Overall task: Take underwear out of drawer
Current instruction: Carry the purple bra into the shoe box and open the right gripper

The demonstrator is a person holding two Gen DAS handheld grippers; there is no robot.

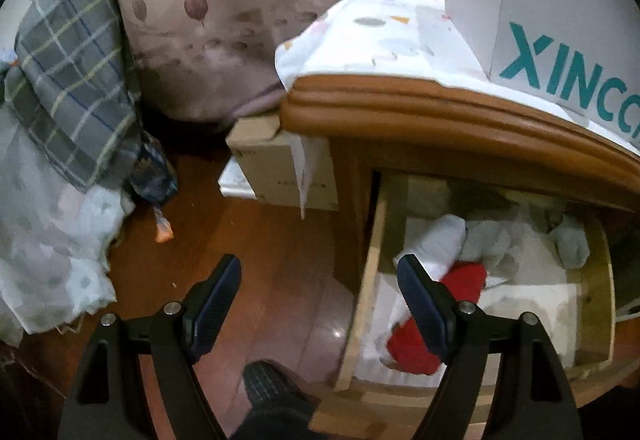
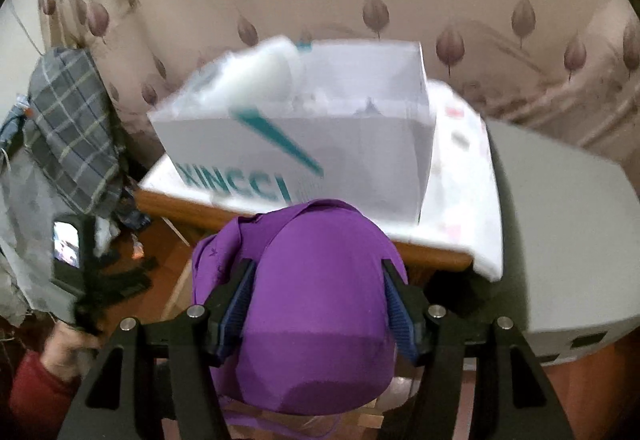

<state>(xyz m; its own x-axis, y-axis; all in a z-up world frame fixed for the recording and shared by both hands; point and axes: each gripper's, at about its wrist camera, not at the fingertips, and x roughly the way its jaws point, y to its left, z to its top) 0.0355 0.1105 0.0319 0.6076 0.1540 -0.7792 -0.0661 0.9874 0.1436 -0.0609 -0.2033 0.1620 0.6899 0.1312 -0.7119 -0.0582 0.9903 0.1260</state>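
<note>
**Right gripper clamps purple underwear, left empty**

Right gripper (image 2: 318, 304): jaws half-wide, pads pressed on the purple padded fabric underwear (image 2: 316, 288), held above the wooden drawer (image 1: 362, 292). Left gripper (image 1: 320, 280): jaws wide apart, nothing between, over red-brown wood floor (image 1: 276, 260). Red cloth (image 1: 448, 304) and pale garments lie in the drawer. White teal-lettered box (image 2: 320, 144) on the nightstand; its lettering is cut off.

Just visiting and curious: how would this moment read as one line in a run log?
right tool: shut on purple underwear | left tool: open, empty, beside open drawer | red garment: in drawer
</note>
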